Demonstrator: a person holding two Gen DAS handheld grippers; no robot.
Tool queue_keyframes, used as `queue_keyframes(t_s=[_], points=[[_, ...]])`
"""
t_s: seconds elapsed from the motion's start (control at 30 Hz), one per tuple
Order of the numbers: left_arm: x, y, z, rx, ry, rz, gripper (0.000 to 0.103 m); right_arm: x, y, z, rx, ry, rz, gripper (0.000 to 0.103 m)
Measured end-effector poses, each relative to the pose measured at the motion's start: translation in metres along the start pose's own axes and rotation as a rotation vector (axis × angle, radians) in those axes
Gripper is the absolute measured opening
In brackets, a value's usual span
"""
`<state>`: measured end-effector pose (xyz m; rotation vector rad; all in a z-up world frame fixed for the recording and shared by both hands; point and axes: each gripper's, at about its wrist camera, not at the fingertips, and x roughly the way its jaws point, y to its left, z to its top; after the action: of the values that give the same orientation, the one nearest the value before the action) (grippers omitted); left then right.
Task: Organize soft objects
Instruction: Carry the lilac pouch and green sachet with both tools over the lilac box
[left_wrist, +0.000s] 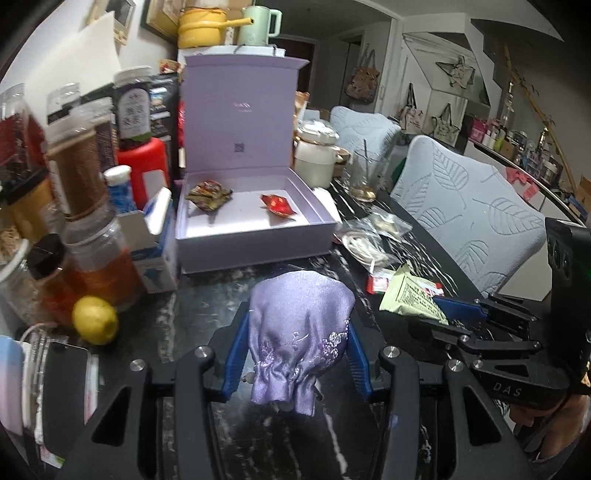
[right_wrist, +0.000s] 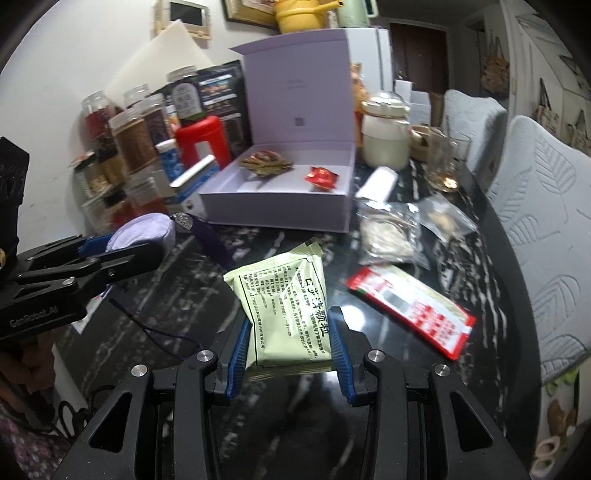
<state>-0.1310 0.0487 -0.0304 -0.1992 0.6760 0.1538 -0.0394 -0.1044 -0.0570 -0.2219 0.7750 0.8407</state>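
My left gripper (left_wrist: 297, 325) is shut on a lilac satin drawstring pouch (left_wrist: 299, 332), held above the dark marble table (left_wrist: 199, 317) in front of the open lilac box (left_wrist: 255, 240). The box holds a brown-gold wrapper (left_wrist: 208, 194) and a red wrapper (left_wrist: 279, 205). My right gripper (right_wrist: 290, 328) is shut on a pale green sachet (right_wrist: 286, 299) just over the table. In the right wrist view the left gripper (right_wrist: 122, 247) with the pouch (right_wrist: 144, 230) is at the left, and the box (right_wrist: 280, 206) lies ahead.
Jars and bottles (left_wrist: 81, 173), a red canister (left_wrist: 144, 162) and a lemon (left_wrist: 95, 319) crowd the left. Clear bags (right_wrist: 391, 229), a red-white packet (right_wrist: 413, 302), a glass (right_wrist: 445, 166) and a white crock (right_wrist: 384, 136) lie to the right. Padded chairs (left_wrist: 469, 210) line the table's right edge.
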Motion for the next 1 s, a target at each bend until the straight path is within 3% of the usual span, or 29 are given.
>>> queue_keyframes(t_s=[0.57,1.0], points=[[-0.007,0.030,0.048,0.011,-0.115,0.048,0.047,0.000,0.030,0.049,-0.074,-0.089,0.057,0.040],[-0.004,0.051,0.120,0.026,-0.268,0.091,0.047,0.000,0.026,0.122,-0.114,-0.194,0.041,0.040]])
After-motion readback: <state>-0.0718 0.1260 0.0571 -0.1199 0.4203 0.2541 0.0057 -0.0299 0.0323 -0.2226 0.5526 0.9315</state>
